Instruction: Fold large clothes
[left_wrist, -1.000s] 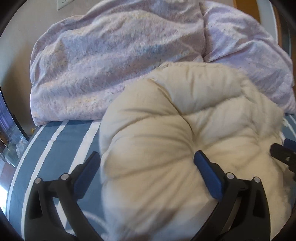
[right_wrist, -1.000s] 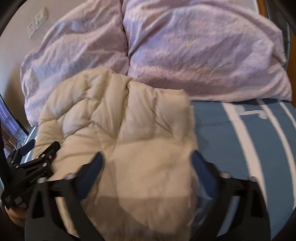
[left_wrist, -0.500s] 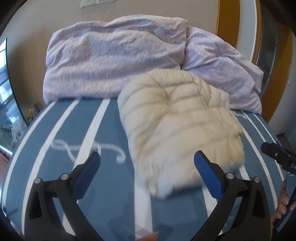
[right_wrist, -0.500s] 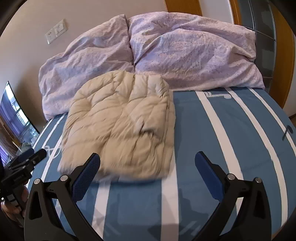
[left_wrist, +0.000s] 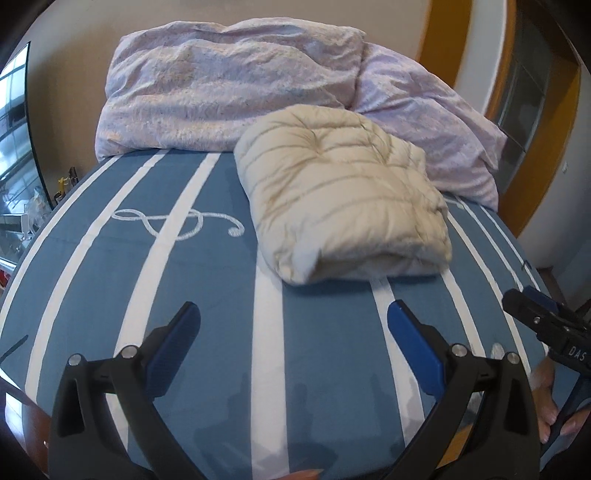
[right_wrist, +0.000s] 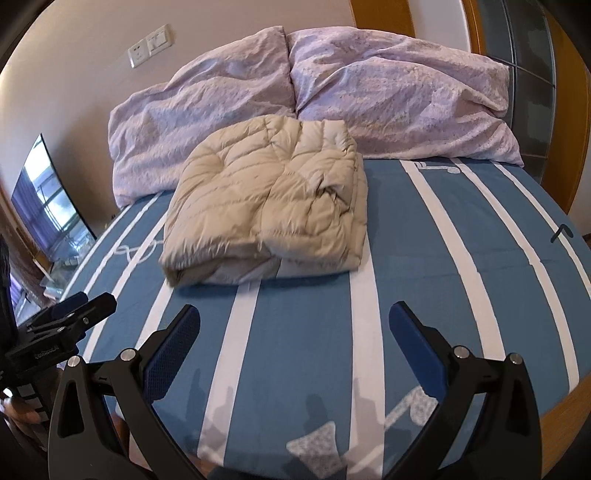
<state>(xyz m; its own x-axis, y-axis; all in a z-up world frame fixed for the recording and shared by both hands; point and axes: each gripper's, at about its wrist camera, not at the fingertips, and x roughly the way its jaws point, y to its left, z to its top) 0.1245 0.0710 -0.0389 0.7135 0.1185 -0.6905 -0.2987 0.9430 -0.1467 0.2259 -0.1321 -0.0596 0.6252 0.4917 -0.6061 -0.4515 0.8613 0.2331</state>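
A cream quilted puffer garment (left_wrist: 343, 192) lies folded into a thick bundle on the blue striped bed, its far edge against the pillows; it also shows in the right wrist view (right_wrist: 269, 206). My left gripper (left_wrist: 293, 321) is open and empty, held back near the bed's front edge, well short of the bundle. My right gripper (right_wrist: 293, 321) is open and empty, likewise back from the bundle. The right gripper shows at the right edge of the left wrist view (left_wrist: 543, 325); the left gripper shows at the left edge of the right wrist view (right_wrist: 62, 328).
Two lilac pillows (right_wrist: 229, 110) (right_wrist: 402, 99) lie along the headboard wall. The blue bedspread with white stripes (left_wrist: 207, 295) spreads between grippers and bundle. A screen (right_wrist: 51, 206) stands left of the bed. A wooden frame (left_wrist: 443, 55) is at the right.
Both grippers have pulled back from right over the garment toward the bed's front edge. The folded bundle now lies free and further away in both views.
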